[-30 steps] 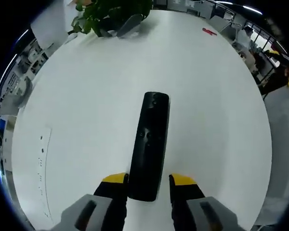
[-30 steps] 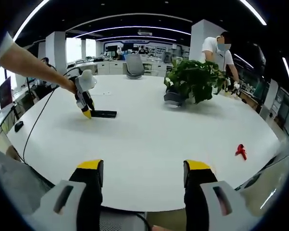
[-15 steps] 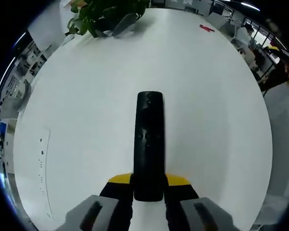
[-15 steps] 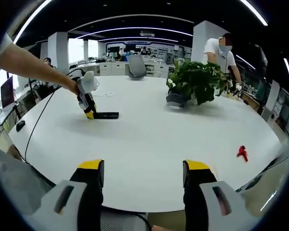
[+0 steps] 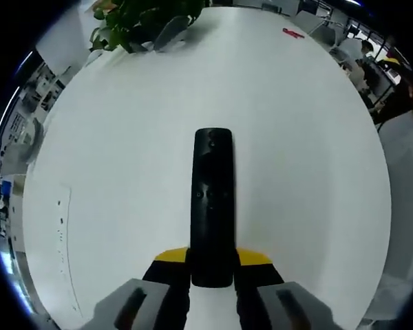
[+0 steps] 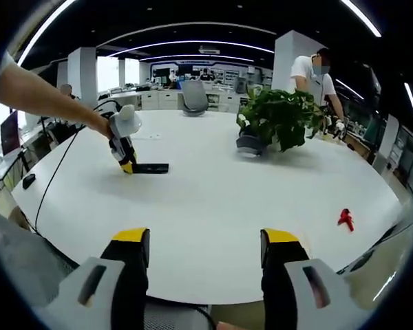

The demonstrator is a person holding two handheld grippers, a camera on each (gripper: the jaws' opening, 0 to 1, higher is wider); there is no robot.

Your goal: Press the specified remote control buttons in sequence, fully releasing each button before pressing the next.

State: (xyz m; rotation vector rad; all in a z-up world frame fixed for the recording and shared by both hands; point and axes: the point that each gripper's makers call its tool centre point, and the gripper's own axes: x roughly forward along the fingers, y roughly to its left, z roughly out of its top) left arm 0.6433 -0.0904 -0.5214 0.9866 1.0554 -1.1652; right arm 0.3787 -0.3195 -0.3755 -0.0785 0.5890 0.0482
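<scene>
Remote (image 5: 212,210) lies lengthwise down the middle of the left gripper view on the white table (image 5: 124,158), its near end now clamped between the yellow pads of the left gripper (image 5: 212,260). A second ago those jaws stood apart on either side of it; over the last half second nothing has shifted, so the grip looks settled. The right gripper (image 6: 201,242), low in its own view, hangs wide open and empty near the table edge, well apart from the remote (image 6: 150,168) at centre left. With the remote steadied, I judge button pressing comes next; none looks pressed yet.
</scene>
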